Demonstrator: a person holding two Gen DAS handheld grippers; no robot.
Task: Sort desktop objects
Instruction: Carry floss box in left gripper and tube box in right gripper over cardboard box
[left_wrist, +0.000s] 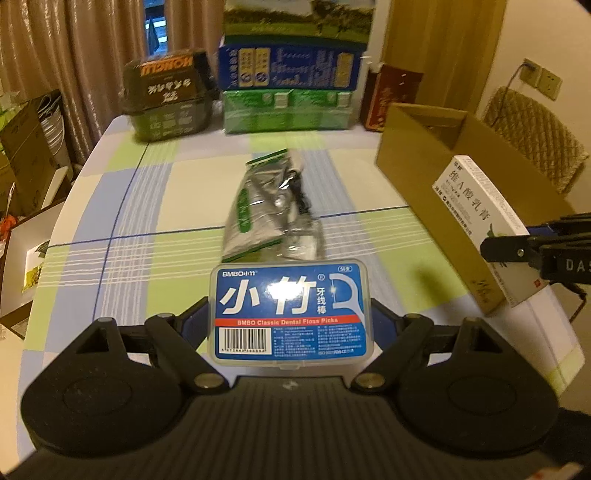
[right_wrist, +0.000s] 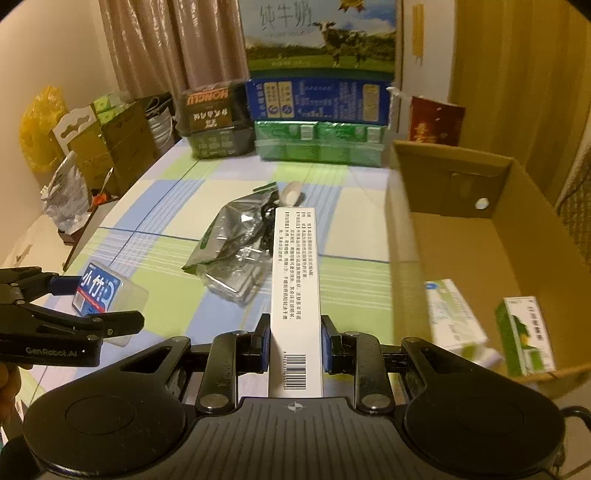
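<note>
Left tool (left_wrist: 290, 314) grips the floss box (left_wrist: 290, 310) above the checked tablecloth (left_wrist: 155, 221).

Dim warm light, motion blur, fisheye edges

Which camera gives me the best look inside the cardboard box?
The right wrist view: it looks down into the open cardboard box, showing its floor and two small cartons, a white one and a green one. The left wrist view shows only the box's outer wall and rim, not the contents.

A home room: curtains (right_wrist: 177, 44), checked tablecloth (left_wrist: 166, 206), stacked milk cartons (right_wrist: 317, 96).
</note>
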